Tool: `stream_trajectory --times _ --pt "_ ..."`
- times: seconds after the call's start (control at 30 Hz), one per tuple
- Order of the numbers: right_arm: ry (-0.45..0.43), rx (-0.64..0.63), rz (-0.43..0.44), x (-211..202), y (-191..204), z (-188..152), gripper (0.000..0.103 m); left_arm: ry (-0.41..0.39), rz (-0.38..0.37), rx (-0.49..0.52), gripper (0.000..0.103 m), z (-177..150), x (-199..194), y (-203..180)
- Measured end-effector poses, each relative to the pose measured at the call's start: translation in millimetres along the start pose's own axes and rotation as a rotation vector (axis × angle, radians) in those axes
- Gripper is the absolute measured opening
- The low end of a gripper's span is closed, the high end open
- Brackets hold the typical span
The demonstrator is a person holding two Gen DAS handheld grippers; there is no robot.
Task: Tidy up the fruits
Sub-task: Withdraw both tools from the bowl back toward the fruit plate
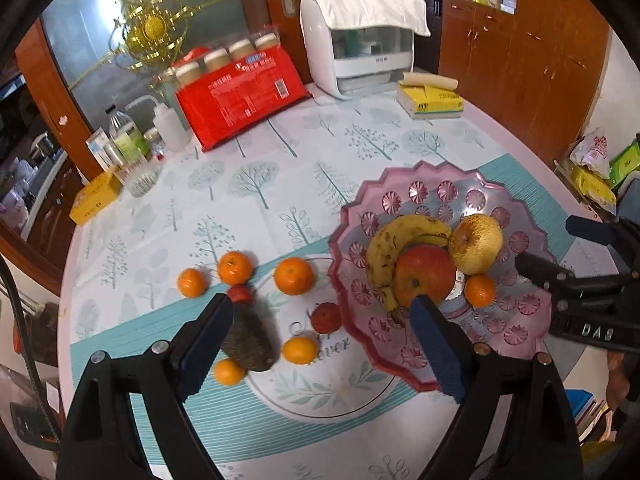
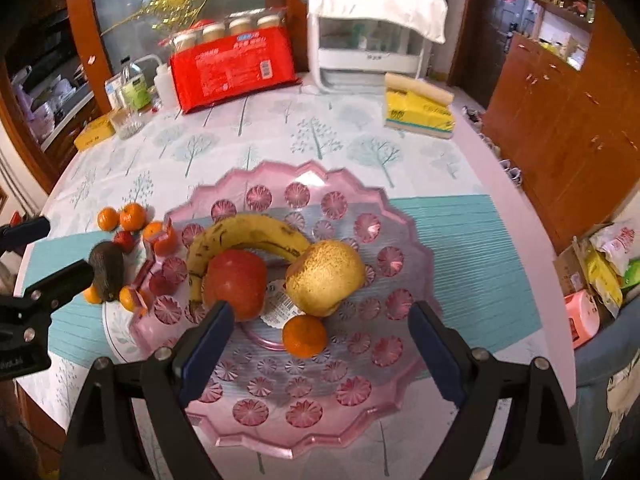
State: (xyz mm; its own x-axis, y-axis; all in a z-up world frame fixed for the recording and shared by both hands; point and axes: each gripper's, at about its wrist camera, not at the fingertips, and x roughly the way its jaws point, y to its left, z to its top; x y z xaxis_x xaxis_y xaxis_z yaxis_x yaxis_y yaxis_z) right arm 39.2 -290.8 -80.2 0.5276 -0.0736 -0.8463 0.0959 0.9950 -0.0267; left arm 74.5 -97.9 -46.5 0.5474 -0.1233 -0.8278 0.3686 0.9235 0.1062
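A pink plastic fruit plate holds a banana, a red apple, a yellow pear and a small tangerine. On the tablecloth to its left lie several tangerines, an avocado and small red fruits. My left gripper is open and empty above the loose fruit. My right gripper is open and empty above the plate's near side, around the small tangerine.
At the table's back stand a red package with jars, a white appliance, yellow tissue packs, bottles and a yellow box. Wooden cabinets stand to the right.
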Motion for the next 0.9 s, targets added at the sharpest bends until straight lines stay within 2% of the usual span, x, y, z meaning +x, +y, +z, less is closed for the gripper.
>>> stream_trajectory --times 0.23,0.47,0.7,0.9 --pt "-0.091 0.02 -0.075 -38.1 15.0 6.9 0.09 -0.076 0.004 0.013 0.089 1.2 -38.8 22.7" --pt "-0.158 0.015 -0.1 -66.2 42.4 17.7 0.09 -0.093 -0.009 0.005 0.089 -4.8 -57.6 57.1" --pt "-0.171 -0.001 -0.05 -77.8 76.4 23.0 0.089 -0.122 0.028 -0.008 0.089 -6.1 -76.7 102.8" --pt "-0.139 -0.009 -0.034 -72.1 113.4 21.5 0.089 -0.147 0.091 -0.023 0.089 -3.6 -90.8 157.2"
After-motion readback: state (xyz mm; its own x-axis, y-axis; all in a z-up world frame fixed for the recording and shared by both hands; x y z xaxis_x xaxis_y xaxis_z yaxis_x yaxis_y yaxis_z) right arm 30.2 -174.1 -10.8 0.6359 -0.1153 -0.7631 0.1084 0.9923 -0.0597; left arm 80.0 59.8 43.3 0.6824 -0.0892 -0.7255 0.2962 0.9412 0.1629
